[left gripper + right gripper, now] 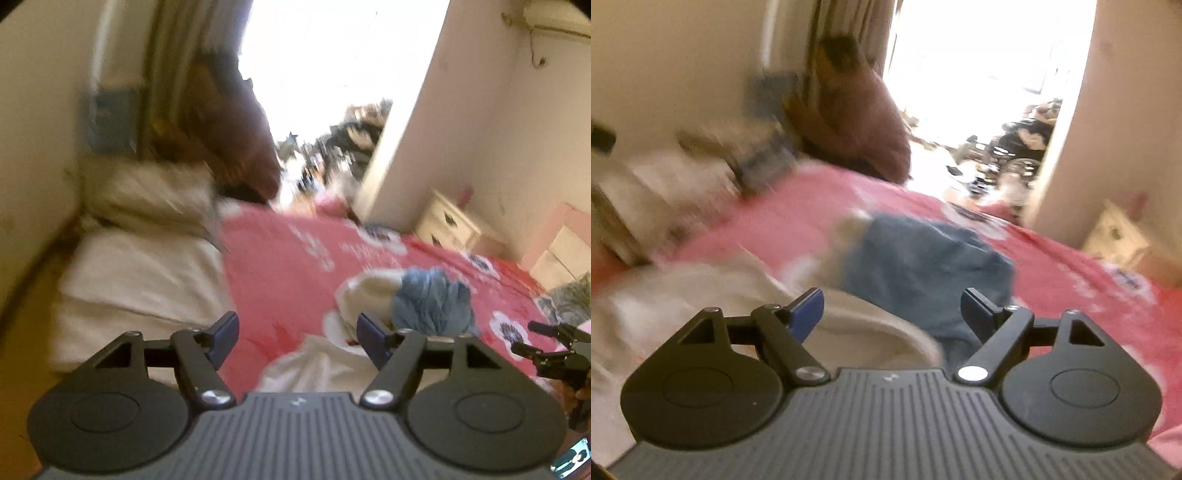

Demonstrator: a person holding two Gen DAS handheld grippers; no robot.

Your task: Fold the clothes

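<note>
While both views are smeared with blur, the left gripper [297, 339] hangs above the red flowered bedspread [280, 266] with its jaws wide and nothing between them. The right gripper [892, 314] is likewise spread wide and empty. A crumpled blue garment [923, 266] lies on the bedspread beside a cream garment [871, 332], both just ahead of the right gripper's blue pads [807, 314].

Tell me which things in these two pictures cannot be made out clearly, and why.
- Blue garment, right wrist view: motion blur hides its type.
- White garment, left wrist view: near part hidden behind the left gripper.
- Doorway, both views: washed out by glare.
- Right gripper, left wrist view: cut off by the edge.
</note>
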